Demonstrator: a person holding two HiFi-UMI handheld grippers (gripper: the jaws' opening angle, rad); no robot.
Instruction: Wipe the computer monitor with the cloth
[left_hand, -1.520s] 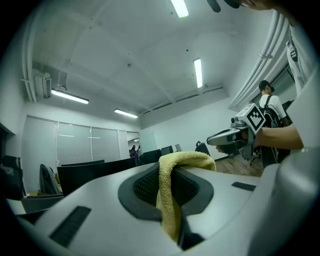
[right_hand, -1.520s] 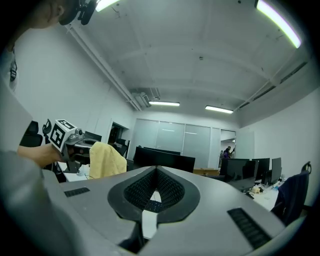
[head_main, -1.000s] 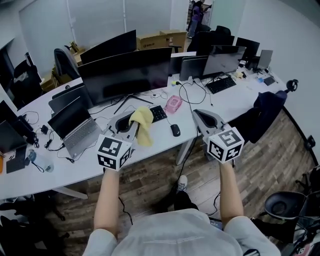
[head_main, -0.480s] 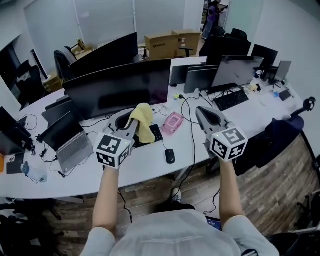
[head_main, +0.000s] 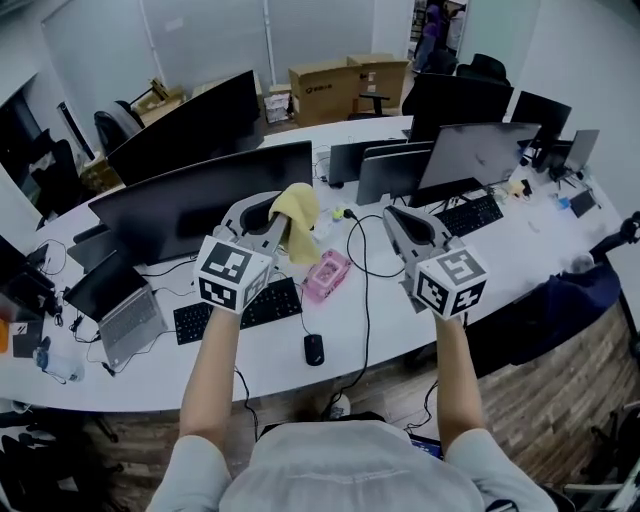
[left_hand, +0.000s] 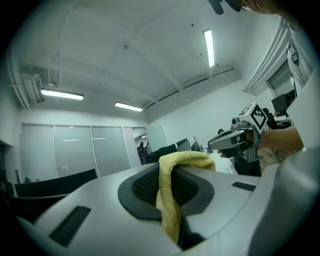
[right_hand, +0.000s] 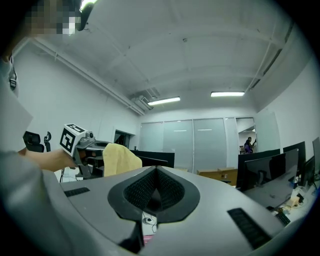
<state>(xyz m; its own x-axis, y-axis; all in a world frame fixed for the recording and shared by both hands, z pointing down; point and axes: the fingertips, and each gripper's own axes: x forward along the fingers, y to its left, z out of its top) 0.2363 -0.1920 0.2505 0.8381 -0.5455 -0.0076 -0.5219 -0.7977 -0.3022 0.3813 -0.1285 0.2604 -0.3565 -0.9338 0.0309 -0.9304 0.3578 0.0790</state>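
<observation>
The yellow cloth is hanging in the air, pinched in the left claw. The claw is squeezing tight on one fold of it, and the rest is flopping loose over the tip. It is being held up above the middle of the worktop, right by the top right corner of the big dark monitor. That monitor is standing toward the back edge. I cannot tell if the cloth is touching the screen. I think it is not yet, so the wiping looks about to begin.

The right claw is floating beside it, a little apart, with its jaws pressed together and nothing in them.

Below, a keyboard and a mouse are lying nearer the front edge, and a pink thing is sitting between them and the monitor. Black cables are running across the worktop.

Here is what I am worrying about. Only a small bit of cloth is being gripped, so a hard rub could pull it out and drop it. If the loose part is not lying between claw and glass, the hard tip could scratch the screen. Pushing too hard could also rock the monitor on its stand.
</observation>
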